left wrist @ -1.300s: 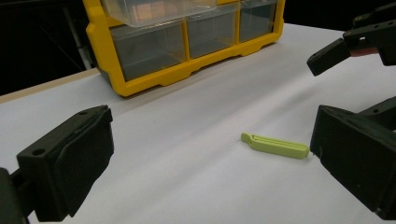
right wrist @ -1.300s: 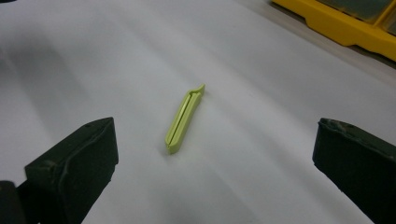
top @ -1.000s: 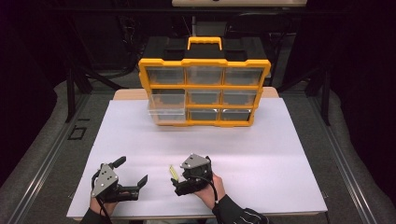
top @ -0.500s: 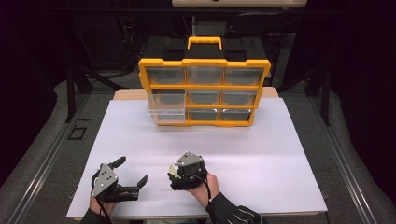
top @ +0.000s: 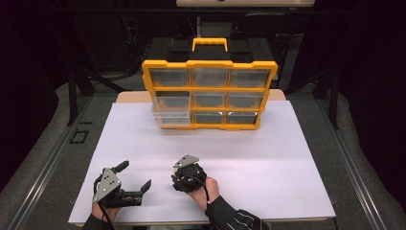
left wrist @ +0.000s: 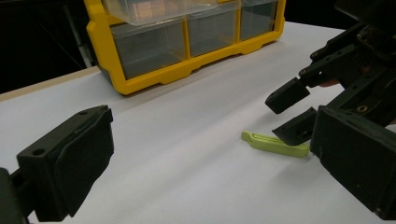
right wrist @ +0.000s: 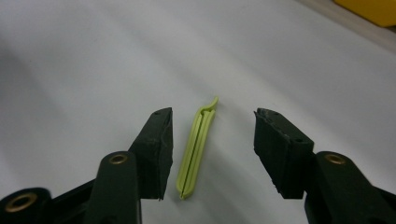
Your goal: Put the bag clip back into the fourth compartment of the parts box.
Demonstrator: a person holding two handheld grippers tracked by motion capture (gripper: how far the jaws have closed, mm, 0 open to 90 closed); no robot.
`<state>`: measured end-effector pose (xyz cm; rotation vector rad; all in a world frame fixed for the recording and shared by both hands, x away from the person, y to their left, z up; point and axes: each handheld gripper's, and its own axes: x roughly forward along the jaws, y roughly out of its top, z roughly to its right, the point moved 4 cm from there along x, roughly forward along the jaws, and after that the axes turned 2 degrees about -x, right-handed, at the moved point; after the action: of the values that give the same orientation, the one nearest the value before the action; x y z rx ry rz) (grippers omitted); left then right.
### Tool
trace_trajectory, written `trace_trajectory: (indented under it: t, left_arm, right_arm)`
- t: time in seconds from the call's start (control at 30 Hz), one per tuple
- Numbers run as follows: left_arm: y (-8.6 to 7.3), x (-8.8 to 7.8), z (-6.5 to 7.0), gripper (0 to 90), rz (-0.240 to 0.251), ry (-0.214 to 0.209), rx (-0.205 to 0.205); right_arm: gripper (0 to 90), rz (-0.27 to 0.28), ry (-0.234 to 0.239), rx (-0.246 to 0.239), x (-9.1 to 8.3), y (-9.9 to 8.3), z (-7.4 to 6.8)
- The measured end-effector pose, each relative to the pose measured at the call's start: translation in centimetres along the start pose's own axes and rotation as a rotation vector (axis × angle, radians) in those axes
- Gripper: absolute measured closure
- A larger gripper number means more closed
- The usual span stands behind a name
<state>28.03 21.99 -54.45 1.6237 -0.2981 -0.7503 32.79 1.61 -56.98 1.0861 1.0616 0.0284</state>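
A slim yellow-green plastic clip [right wrist: 196, 147] lies flat on the white table top [top: 287, 158]. My right gripper [right wrist: 214, 122] is lowered over it with one jaw on each side. Its jaws have just been closing, but a gap remains on both sides of the clip, so it is open. In the left gripper view the clip [left wrist: 275, 143] pokes out from under the right gripper [left wrist: 292, 114]. In the high view the right gripper [top: 179, 182] covers the clip. My left gripper [top: 135, 176] rests at the front left, open with nothing between its fingers.
A yellow drawer organiser [top: 209, 93] with clear drawers stands upright at the back of the table. Its lower left drawer [top: 171, 115] is pulled partly out. A black case stands behind it. The table's front edge runs just behind both hands.
The right gripper has moved left and down over the green clip, and its jaws have narrowed around it. The clip no longer shows beside it from above. The left gripper has kept still.
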Motion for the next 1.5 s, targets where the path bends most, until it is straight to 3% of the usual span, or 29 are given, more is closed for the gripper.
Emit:
trace_trajectory:
  t: [0.47,1.13,1.5]
  left_arm:
    - [0.0,0.0,0.0,0.1,-0.002,-0.001,-0.001]
    - [0.0,-0.1,-0.1,0.1,-0.001,0.006,-0.003]
    - [0.0,-0.1,-0.1,0.1,-0.004,0.004,-0.005]
  right_arm:
    - [65.9,-0.099,0.01,0.011,1.1,0.0,-0.8]
    - [79.0,-0.116,-0.014,0.083,1.6,-0.3,-1.1]
    - [80.2,-0.099,-0.01,0.113,1.5,-0.1,-1.0]
